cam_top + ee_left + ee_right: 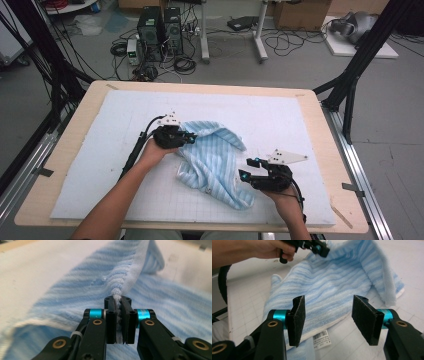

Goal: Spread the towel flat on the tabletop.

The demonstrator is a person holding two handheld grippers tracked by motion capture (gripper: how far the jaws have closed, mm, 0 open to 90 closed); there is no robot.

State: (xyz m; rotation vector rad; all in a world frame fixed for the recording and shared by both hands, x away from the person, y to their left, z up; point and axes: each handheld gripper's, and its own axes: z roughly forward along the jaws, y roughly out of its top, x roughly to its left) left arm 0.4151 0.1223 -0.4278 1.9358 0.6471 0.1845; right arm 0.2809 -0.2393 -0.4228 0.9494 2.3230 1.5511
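**Left claw pinches the striped towel; right claw waits open at its near edge**

A light blue striped towel [215,160] lies crumpled in the middle of the bench [70,140], on a white gridded mat [280,120] that covers most of the wooden top. Nothing else sits on the mat around the towel, and nothing stands between either claw and the cloth. Beyond the bench, on the floor, are two black computer towers [160,30], loose cables [185,62] and cardboard boxes [300,15]; black frame struts [360,55] rise at both sides.

The left claw [189,137] is at the towel's far left corner. The left gripper view shows its jaws closed tight on a raised fold of the towel [125,280], with cloth squeezed between the pads. From above, that pinched fold is hard to make out.

The right claw [245,169] is at the towel's near right edge. The right gripper view shows its jaws standing apart with nothing between the pads [297,320], the towel [329,287] just beyond them. That view also shows a white barcode label [322,340] at the towel's hem, and the left claw [322,250] farther off, in the person's hand [274,250].
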